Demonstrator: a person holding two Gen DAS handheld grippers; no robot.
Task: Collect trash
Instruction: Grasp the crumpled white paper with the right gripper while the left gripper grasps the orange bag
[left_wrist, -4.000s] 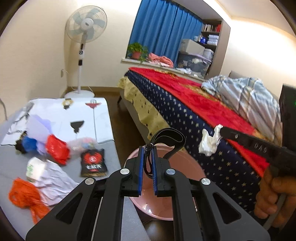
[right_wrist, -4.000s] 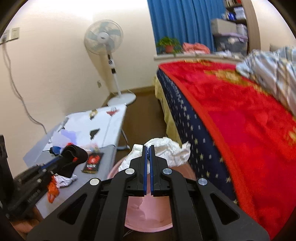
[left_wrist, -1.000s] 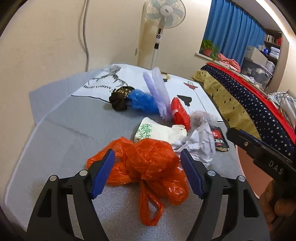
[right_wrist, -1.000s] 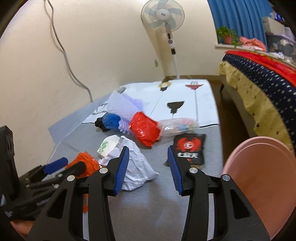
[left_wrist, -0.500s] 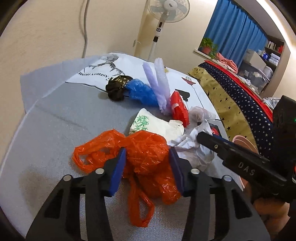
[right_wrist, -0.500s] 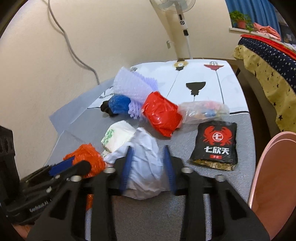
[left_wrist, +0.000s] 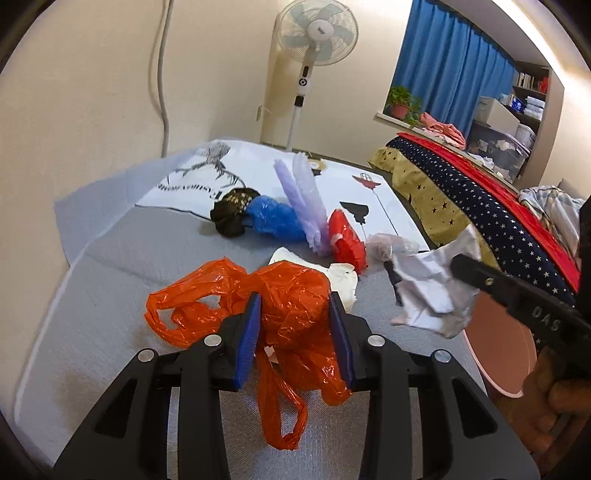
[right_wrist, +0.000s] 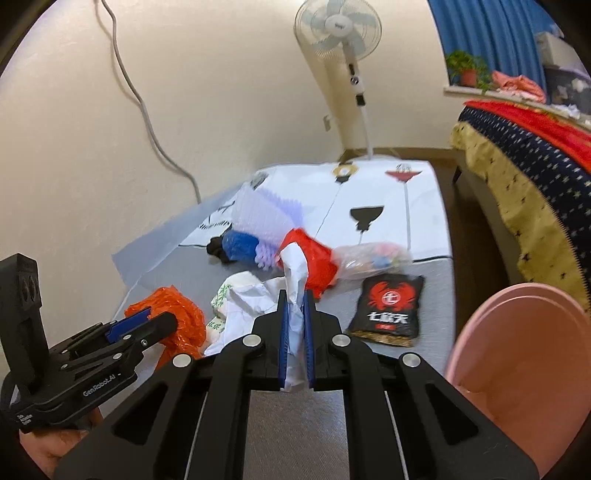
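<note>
Nearest the left wrist camera, the left gripper (left_wrist: 295, 321) has its blue pads on either side of a crumpled orange plastic bag (left_wrist: 280, 306), which lies on the grey table (left_wrist: 110, 280); its jaws are closing, and both pads already press into the bunched plastic. One loop of the bag trails toward the near edge of the table. To the right, the right gripper (right_wrist: 295, 314) is closing too, its pads nearly together and pinching a crumpled sheet of white paper (right_wrist: 293, 280); in the left wrist view the paper hangs clear of the table surface from the gripper's tip. A hand (left_wrist: 550, 406) holds that gripper's handle at the right edge of the view. Just beyond the orange bag lies a white packet with a green leaf print (right_wrist: 225, 295). To the right of it, a black snack packet with a red crab picture (right_wrist: 388, 306) lies flat, and a pink bin (right_wrist: 517, 339) stands off the table's near right corner. Farther back sit a red plastic bag (left_wrist: 345, 240), a clear plastic bag (right_wrist: 373, 258), a blue plastic bag (left_wrist: 273, 218) touching a black bundle (left_wrist: 232, 214), and pale purple foam wrap (left_wrist: 306, 199) standing up between them. Beyond the table stands a white fan (left_wrist: 314, 33), with a bed (left_wrist: 461, 188) at far right.
</note>
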